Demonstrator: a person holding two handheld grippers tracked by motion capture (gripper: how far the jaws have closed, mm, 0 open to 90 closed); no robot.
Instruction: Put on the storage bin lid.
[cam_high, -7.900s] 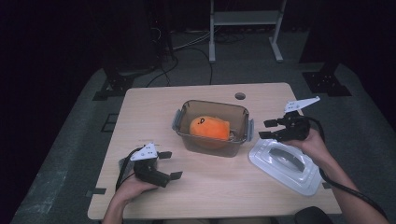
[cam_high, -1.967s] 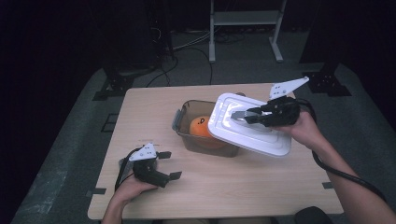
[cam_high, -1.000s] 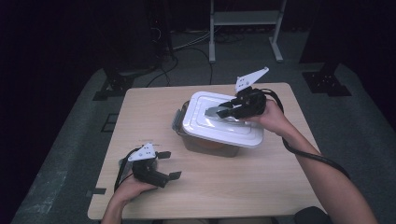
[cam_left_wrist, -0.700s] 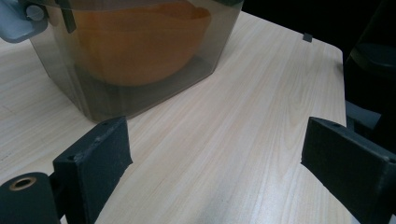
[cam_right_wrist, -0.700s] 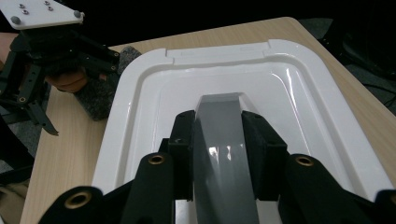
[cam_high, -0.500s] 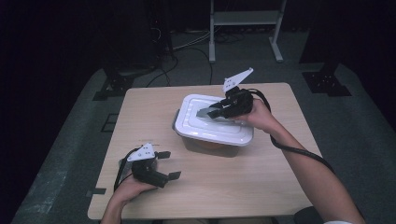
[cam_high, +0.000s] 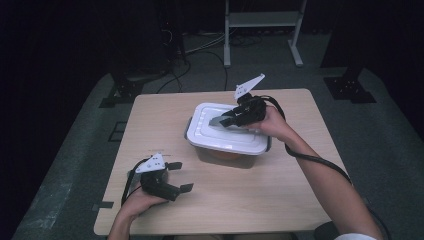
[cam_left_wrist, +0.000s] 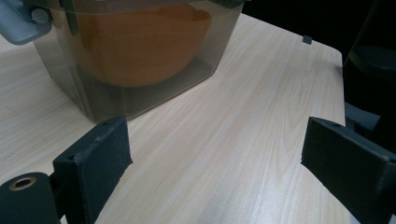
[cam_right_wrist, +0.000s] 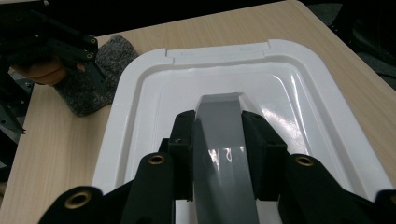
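Lid (cam_high: 227, 131) sits square over the container (cam_high: 227, 156) — your right gripper (cam_high: 223, 121) clamps its handle (cam_right_wrist: 224, 154); left gripper (cam_high: 180, 176) idles open, near.

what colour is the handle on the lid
Grey, on a white lid; the handle shows best in the right gripper view.

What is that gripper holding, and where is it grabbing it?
The right gripper holds the white lid by its grey handle. The left gripper holds nothing.

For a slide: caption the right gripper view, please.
Right gripper clamps the grey handle of the white lid.
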